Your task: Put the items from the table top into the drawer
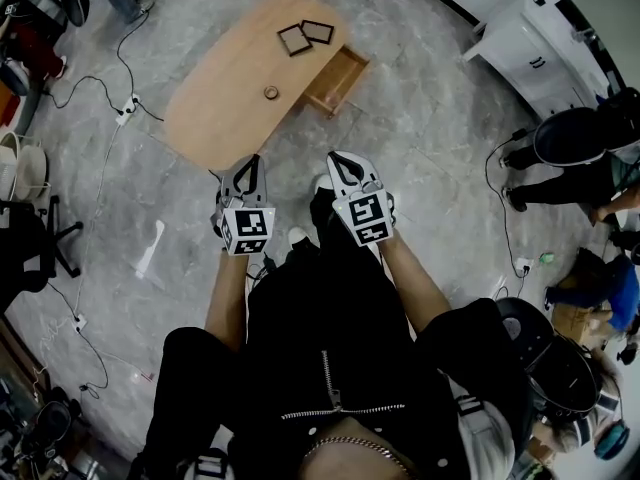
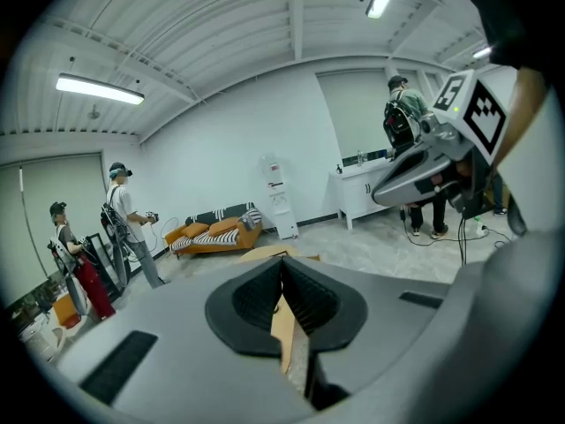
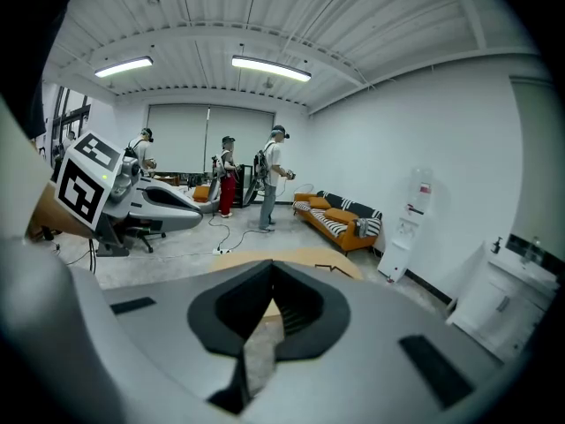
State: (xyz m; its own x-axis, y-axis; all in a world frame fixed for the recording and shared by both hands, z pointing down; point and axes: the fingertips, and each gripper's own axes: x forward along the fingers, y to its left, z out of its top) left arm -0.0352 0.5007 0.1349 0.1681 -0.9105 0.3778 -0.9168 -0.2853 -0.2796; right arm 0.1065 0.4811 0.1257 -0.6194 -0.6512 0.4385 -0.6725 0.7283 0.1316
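An oval wooden table stands ahead of me on the grey floor. On its far end lie two dark square frames, and a small ring-shaped item rests near the middle. A wooden drawer hangs open on the table's right side. My left gripper and right gripper are held side by side near my body, well short of the table. Both are shut with nothing between the jaws. The left gripper and the right gripper each point toward the table.
A white cabinet stands at the far right, with a person beside it. Cables and a power strip lie on the floor left of the table. An orange sofa, a water dispenser and several standing people line the room.
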